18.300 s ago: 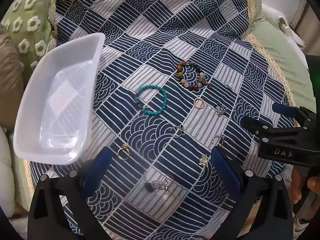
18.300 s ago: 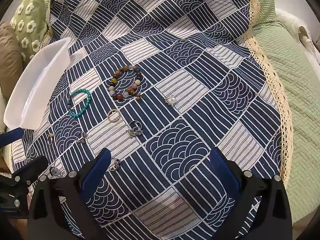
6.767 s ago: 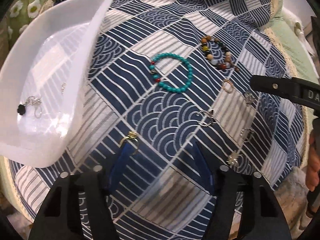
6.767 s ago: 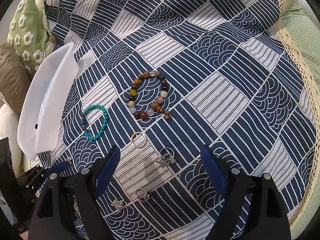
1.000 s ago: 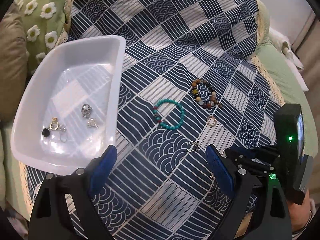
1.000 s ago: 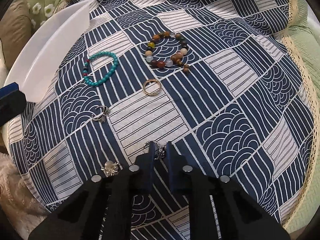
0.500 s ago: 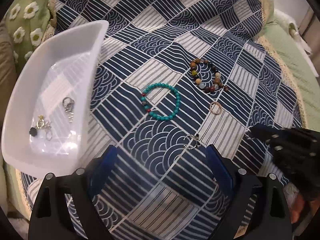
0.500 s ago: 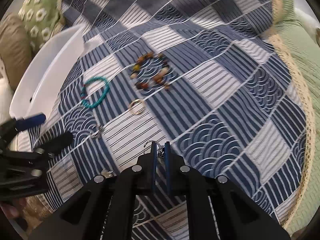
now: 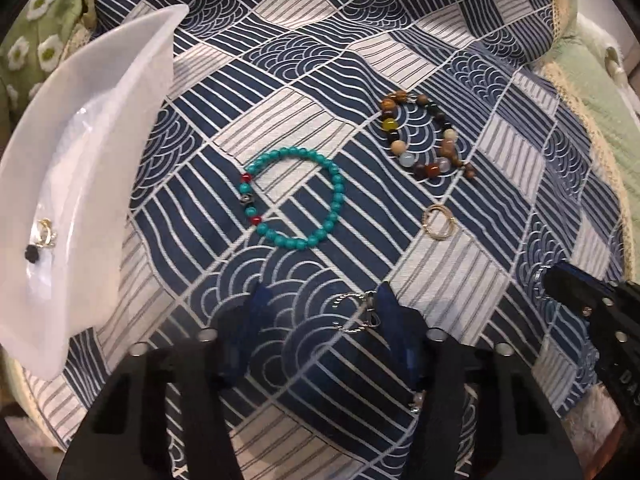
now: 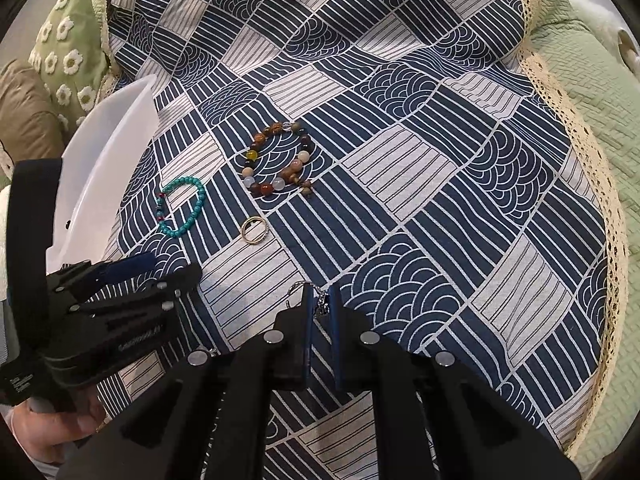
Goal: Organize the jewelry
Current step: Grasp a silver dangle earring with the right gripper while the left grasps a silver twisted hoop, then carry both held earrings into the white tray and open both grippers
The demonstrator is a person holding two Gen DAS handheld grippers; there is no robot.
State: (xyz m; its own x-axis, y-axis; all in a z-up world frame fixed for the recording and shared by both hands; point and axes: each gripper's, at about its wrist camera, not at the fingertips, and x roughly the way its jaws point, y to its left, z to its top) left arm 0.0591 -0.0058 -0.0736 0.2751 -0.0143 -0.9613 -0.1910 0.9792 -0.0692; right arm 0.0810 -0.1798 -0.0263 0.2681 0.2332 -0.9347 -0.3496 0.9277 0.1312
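My left gripper [image 9: 320, 300] is open and low over the cloth, its jaws on either side of a twisted silver ring [image 9: 354, 314] that lies against the right fingertip. My right gripper [image 10: 321, 300] is shut on a small silver earring [image 10: 320, 300], held above the cloth. A turquoise bead bracelet [image 9: 294, 198], a mixed-colour bead bracelet [image 9: 424, 140] and a gold ring [image 9: 440, 222] lie on the cloth. The white tray [image 9: 100, 128] at left holds a few small pieces [image 9: 40, 236].
The patterned navy cloth [image 10: 440, 160] covers a cushioned surface with a lace edge at right. Green bedding [image 10: 592, 100] lies beyond it. A floral green pillow [image 10: 68, 52] and a brown cushion sit behind the tray [image 10: 104, 168]. A small silver piece [image 9: 416, 400] lies under my left gripper.
My left gripper has dropped toward the cloth and narrowed around the twisted silver ring. My right gripper has lifted with the earring still held.
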